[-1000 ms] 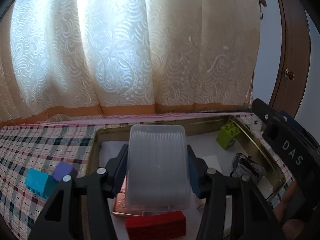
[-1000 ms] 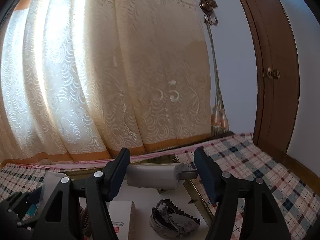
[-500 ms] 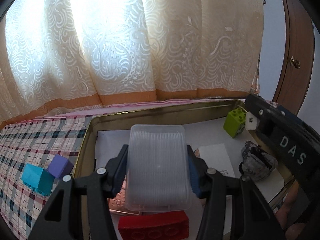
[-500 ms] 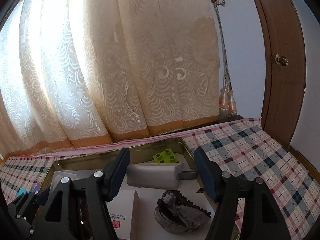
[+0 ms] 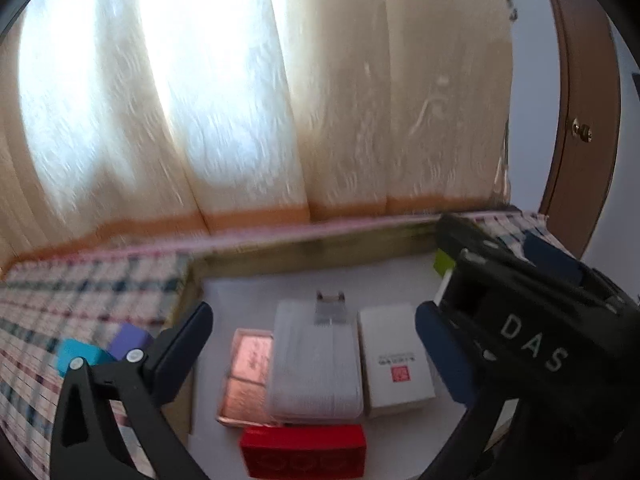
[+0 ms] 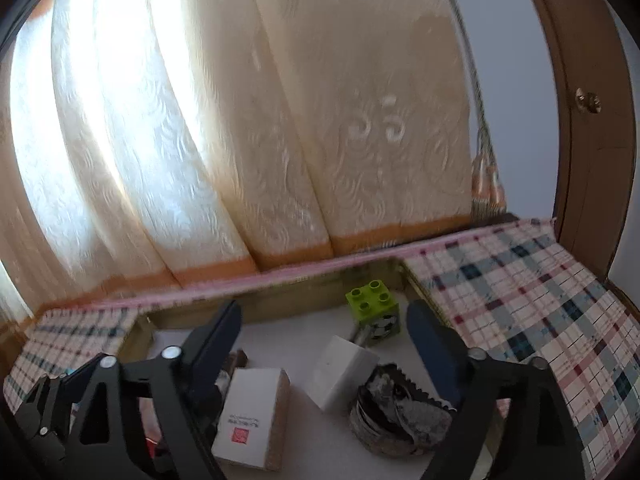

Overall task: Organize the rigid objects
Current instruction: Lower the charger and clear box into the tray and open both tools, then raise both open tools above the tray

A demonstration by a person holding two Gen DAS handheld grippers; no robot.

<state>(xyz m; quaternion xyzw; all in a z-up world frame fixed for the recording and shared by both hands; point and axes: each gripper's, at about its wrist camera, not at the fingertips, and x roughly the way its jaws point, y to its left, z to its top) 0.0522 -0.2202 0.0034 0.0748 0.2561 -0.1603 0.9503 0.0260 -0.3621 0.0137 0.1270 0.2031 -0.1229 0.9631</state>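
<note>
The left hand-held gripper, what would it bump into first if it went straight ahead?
Probably the clear plastic box lying in the tray, right between the left hand-held gripper and its opening jaws. Depth is hard to judge in this blurred view.

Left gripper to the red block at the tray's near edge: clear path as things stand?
Probably yes. The left gripper is opening with nothing between its fingers, and the red block lies just below and in front, top uncovered. The clear plastic case sits close behind it, so little room there.
</note>
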